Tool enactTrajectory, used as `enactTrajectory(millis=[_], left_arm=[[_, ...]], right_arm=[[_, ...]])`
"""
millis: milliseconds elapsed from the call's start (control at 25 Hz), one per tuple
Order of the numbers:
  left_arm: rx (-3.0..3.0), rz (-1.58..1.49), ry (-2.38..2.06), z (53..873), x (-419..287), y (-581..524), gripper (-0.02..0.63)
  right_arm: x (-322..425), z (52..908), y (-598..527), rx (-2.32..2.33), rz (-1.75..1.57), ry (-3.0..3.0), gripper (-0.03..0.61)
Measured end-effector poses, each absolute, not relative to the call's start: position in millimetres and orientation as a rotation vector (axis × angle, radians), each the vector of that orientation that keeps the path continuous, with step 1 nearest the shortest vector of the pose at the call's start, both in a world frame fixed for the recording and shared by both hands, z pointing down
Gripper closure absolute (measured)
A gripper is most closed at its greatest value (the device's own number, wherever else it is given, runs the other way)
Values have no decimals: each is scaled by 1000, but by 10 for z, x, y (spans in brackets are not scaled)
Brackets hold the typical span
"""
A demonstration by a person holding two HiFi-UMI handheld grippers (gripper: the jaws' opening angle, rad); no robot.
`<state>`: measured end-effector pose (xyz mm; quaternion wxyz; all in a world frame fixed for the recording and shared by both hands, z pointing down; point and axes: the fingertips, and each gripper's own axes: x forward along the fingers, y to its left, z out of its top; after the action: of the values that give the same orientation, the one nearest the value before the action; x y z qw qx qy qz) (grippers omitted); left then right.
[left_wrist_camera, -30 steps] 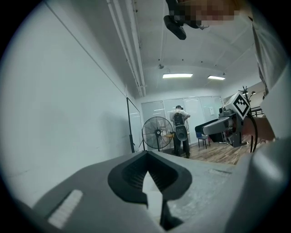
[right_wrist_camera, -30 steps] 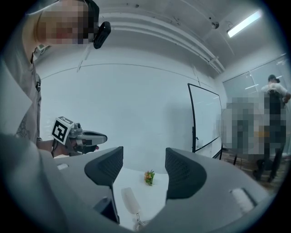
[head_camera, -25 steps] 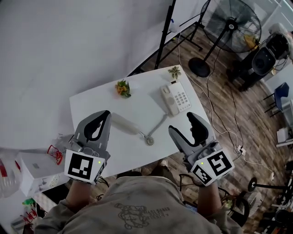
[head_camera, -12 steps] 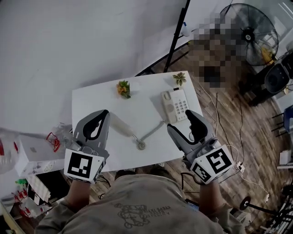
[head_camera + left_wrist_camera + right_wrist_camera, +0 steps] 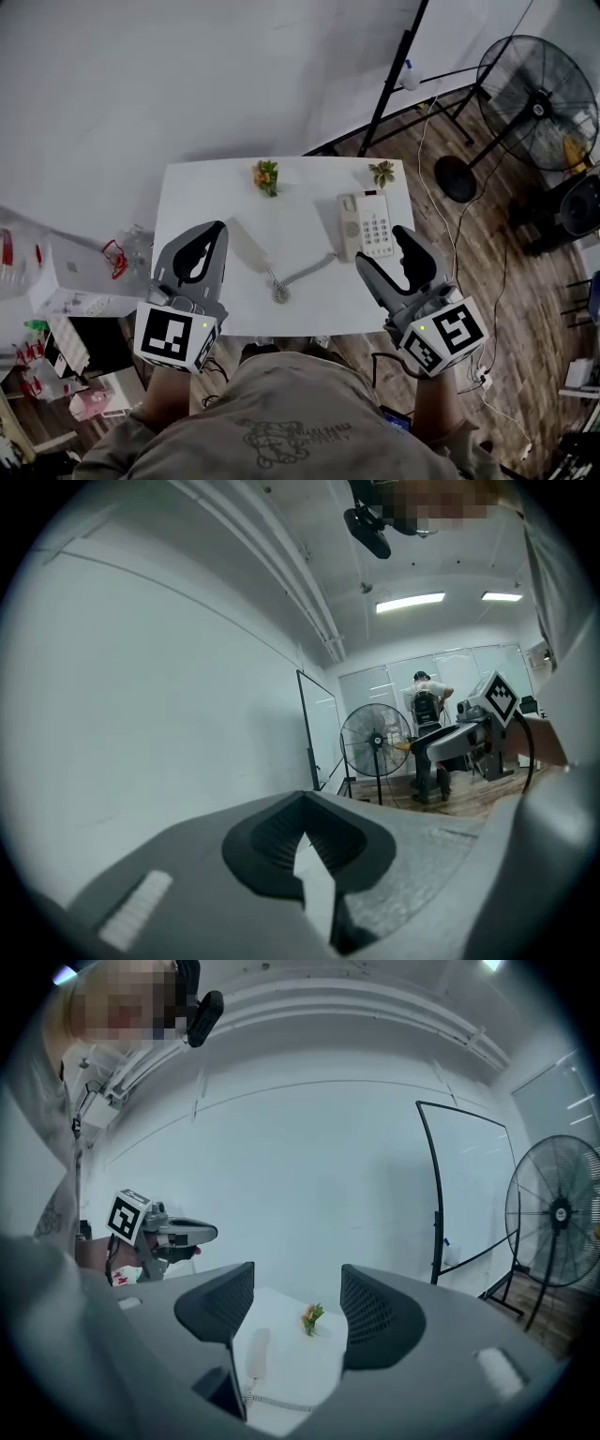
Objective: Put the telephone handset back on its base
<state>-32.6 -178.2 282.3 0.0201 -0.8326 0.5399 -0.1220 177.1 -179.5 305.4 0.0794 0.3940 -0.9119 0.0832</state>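
I hold both grippers above the near edge of the white table [image 5: 197,197], neither touching anything. My left gripper [image 5: 214,234] has its jaws closed together with nothing between them, their tips meeting in its own view [image 5: 302,801]. My right gripper [image 5: 384,251] is wide open and empty, its dark ribbed pads [image 5: 220,1299] well apart, with the table showing through the gap. The handset [image 5: 246,246] lies flat on the table, left of centre, near the tip of my left gripper and well apart from the base [image 5: 367,225], which sits toward the right edge. A coiled cord [image 5: 300,275] runs between the two. Along the far edge stand a small orange-flowered plant [image 5: 266,175] and a small green plant [image 5: 382,172]; I cannot make out their pots.
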Motion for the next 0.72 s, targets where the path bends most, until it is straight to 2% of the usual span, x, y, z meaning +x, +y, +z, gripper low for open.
enactTrajectory(millis=[360, 720], left_arm=[[-2533, -424, 1774, 2982, -636, -1691, 614], [-2518, -466, 1895, 3350, -1106, -1709, 614]], right_arm=[[1503, 3153, -1884, 1113, 280, -2736, 275], [613, 3660, -2131, 907, 360, -2701, 275]])
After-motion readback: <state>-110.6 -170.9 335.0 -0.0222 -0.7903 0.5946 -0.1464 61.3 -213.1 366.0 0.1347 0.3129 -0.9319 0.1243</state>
